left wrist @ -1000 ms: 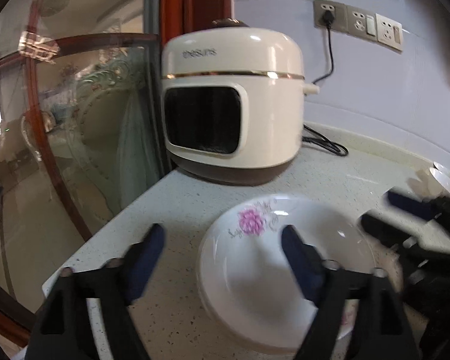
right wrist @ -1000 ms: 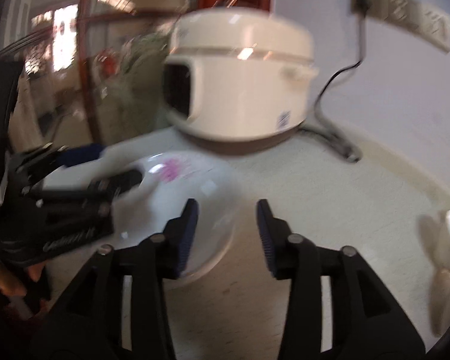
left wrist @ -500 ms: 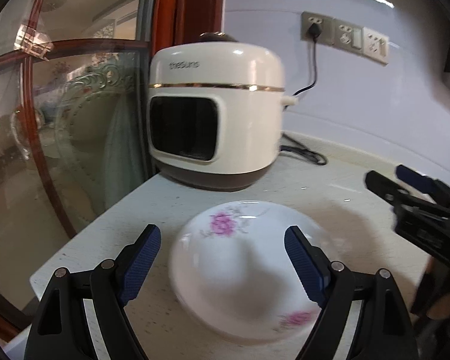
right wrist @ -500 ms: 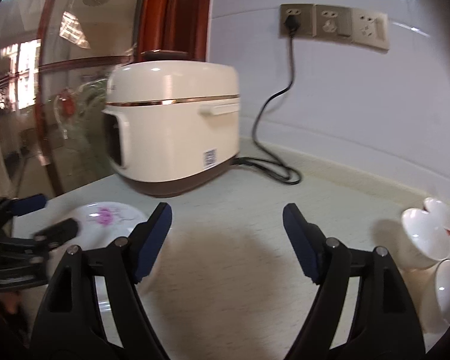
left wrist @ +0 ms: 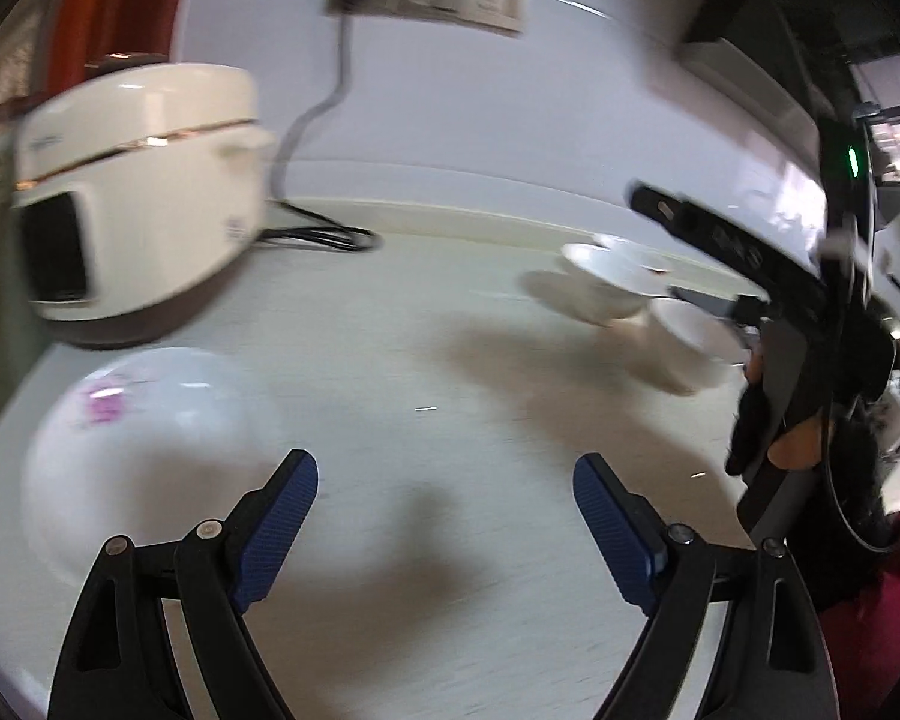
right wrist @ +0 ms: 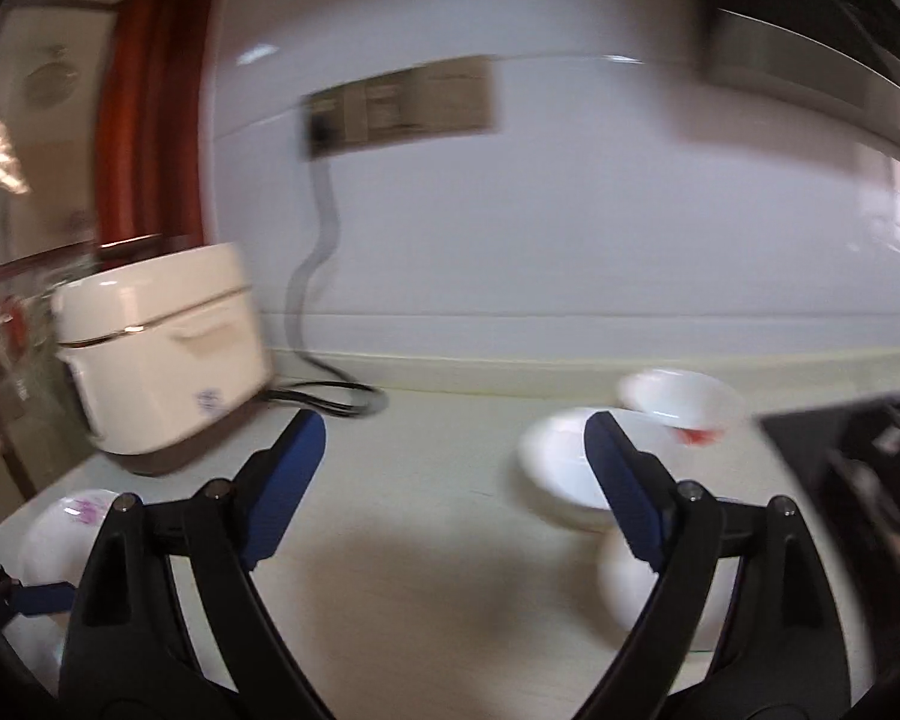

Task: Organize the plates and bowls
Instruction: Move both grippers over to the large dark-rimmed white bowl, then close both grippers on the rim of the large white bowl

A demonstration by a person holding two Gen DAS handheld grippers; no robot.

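Note:
A stack of white plates (left wrist: 150, 438) with pink flowers lies on the counter at the left, in front of the rice cooker. My left gripper (left wrist: 444, 474) hovers over bare counter just right of the plates, its jaws wide, still opening slightly, nothing between them. My right gripper (right wrist: 455, 429) points toward the white bowls (right wrist: 564, 462), its jaws opening and empty. One bowl (right wrist: 684, 402) carries a red mark; a third bowl (right wrist: 630, 588) sits nearer, partly hidden by the right finger. The left wrist view shows the bowls (left wrist: 606, 294) beside the right gripper (left wrist: 657, 240).
A cream rice cooker (right wrist: 162, 360) stands at the back left, its cord running up to wall sockets (right wrist: 402, 102). A dark stove top (right wrist: 858, 468) borders the bowls on the right. Glass and a wooden frame lie beyond the counter's left edge. Both views are blurred.
Both grippers have swung right, away from the plates and toward the bowls. The right jaws have spread much wider. The plates, earlier between the left fingers, now lie to their left.

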